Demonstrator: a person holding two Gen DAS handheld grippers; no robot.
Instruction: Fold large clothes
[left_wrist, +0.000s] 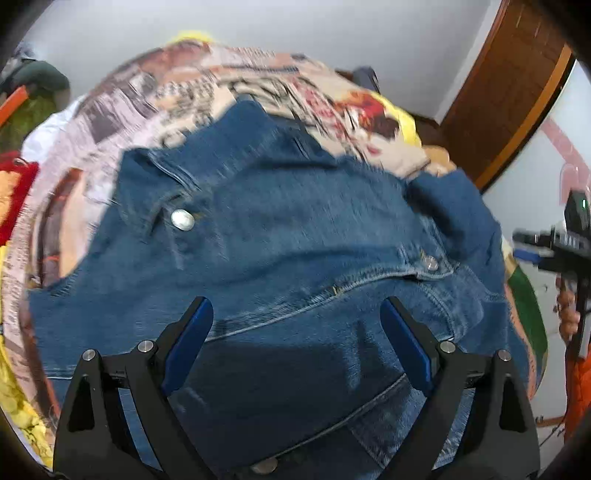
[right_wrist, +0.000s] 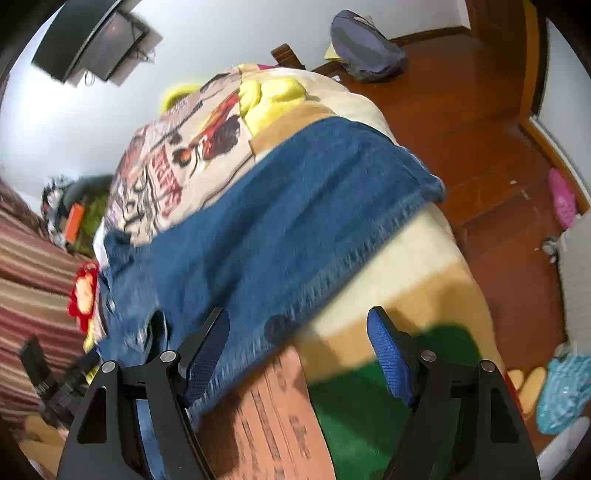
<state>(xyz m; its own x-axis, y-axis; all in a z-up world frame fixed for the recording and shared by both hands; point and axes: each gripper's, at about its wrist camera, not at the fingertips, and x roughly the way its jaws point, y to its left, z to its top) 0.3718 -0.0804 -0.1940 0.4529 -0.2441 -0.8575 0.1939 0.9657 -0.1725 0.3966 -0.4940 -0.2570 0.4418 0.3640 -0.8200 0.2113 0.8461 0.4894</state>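
A blue denim jacket (left_wrist: 280, 221) lies spread on a bed covered by a patterned blanket (left_wrist: 155, 96). In the left wrist view my left gripper (left_wrist: 297, 314) hovers over the jacket's front, jaws wide apart with nothing between them; metal buttons (left_wrist: 183, 219) show above it. In the right wrist view the jacket (right_wrist: 280, 221) stretches across the blanket (right_wrist: 399, 266) to the bed's right edge. My right gripper (right_wrist: 299, 325) hangs open above the jacket's frayed lower edge and the blanket, gripping nothing. The right gripper's body (left_wrist: 565, 240) shows at the left view's far right.
Wooden floor (right_wrist: 480, 122) lies beyond the bed with a grey backpack (right_wrist: 362, 44), a pink slipper (right_wrist: 561, 199) and teal cloth (right_wrist: 565, 391). A striped cloth (right_wrist: 29, 295) and a red-yellow item (right_wrist: 83, 291) sit left of the bed. A wooden door (left_wrist: 517, 81) stands at right.
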